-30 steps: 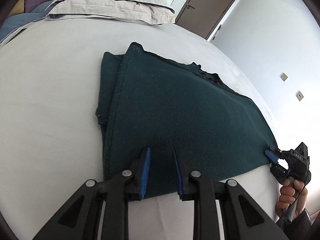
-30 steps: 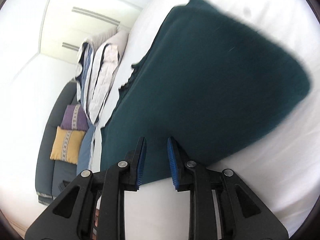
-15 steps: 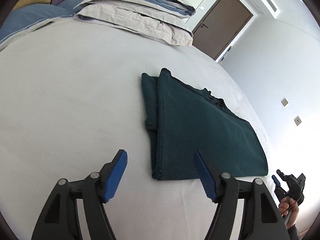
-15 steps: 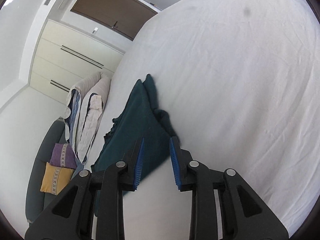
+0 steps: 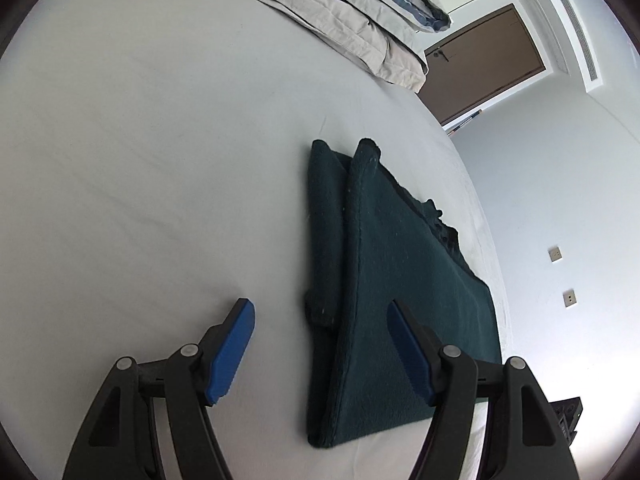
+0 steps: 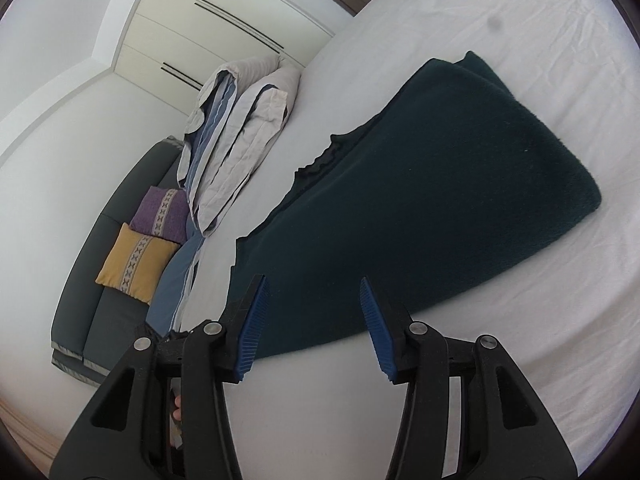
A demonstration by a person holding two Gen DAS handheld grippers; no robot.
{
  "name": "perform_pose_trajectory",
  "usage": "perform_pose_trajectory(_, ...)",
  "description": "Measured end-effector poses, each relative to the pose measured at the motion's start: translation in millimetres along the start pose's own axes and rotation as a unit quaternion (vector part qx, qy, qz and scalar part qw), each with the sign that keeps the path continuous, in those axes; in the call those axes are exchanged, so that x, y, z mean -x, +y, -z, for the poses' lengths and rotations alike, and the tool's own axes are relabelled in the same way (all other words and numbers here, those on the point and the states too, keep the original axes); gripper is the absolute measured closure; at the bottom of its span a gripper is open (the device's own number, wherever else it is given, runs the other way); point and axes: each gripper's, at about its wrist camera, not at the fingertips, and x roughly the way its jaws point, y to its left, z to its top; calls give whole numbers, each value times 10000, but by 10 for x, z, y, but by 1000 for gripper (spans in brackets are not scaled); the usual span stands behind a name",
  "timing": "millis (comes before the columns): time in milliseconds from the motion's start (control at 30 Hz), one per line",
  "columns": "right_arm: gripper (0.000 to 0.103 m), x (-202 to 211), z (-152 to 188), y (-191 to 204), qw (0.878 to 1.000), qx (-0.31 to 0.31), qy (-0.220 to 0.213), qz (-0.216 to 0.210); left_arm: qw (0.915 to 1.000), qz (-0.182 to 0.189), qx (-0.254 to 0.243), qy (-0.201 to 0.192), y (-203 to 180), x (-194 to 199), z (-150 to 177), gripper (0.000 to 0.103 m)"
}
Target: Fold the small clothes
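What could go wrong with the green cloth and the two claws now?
The folded green cloth has uneven layers, one strip sticking out, so another fold may come out crooked. The left claw and right claw are both open near its edge; a grab might catch only the top layer and undo the fold.

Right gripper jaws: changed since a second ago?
Yes. The right gripper now stands open over the green cloth on the bed; earlier it was nearly shut.

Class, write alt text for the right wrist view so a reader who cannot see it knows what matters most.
A dark green folded garment lies flat on a white bed, just beyond the open right gripper, whose blue-padded fingers hold nothing. Past the garment sit stacked pillows, with a purple cushion and a yellow cushion on a dark sofa.
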Motion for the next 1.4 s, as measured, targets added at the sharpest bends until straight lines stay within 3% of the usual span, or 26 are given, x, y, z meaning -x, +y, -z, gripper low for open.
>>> perform_pose_trajectory(233, 56, -370, 53, 106, 9992, 125, 375, -58, 9984, 379, 133, 388, 40, -302, -344, 29)
perform_pose_trajectory(400, 56, -598, 123, 92, 9984, 94, 557, -89, 9950, 610, -155, 776, -39, -429, -397, 30)
perform_pose_trajectory(533, 56, -747, 166, 134, 9974, 118, 699, -141, 9905, 958, -42, 983, -1, -454, -411, 30)
perform_pose_trajectory(700, 56, -857, 170, 262, 9962, 213, 803, -248, 9849, 1170, -38, 1272, -1, -463, -354, 41)
perform_pose_trajectory(833, 56, -1000, 104, 409, 9953, 279, 875, -307, 9855, 1152, -70, 1245, 16, -452, -322, 51)
perform_pose_trajectory(900, 56, -1080, 69, 495, 9942, 371, 953, -323, 9868, 1073, 53, 1213, 73, -459, -315, 71)
perform_pose_trajectory(967, 56, -1191, 31, 576, 9928, 456, 1051, -340, 9876, 1022, 90, 1188, 121, -453, -301, 80)
perform_pose_trajectory(1167, 56, -1705, -103, 746, 9877, 562, 1432, -276, 9900, 952, -81, 1033, 64, -413, -271, 87)
perform_pose_trajectory(1400, 56, -2414, -280, 628, 9806, 425, 1915, -20, 9918, 337, -798, 944, -256, -386, -258, 90)
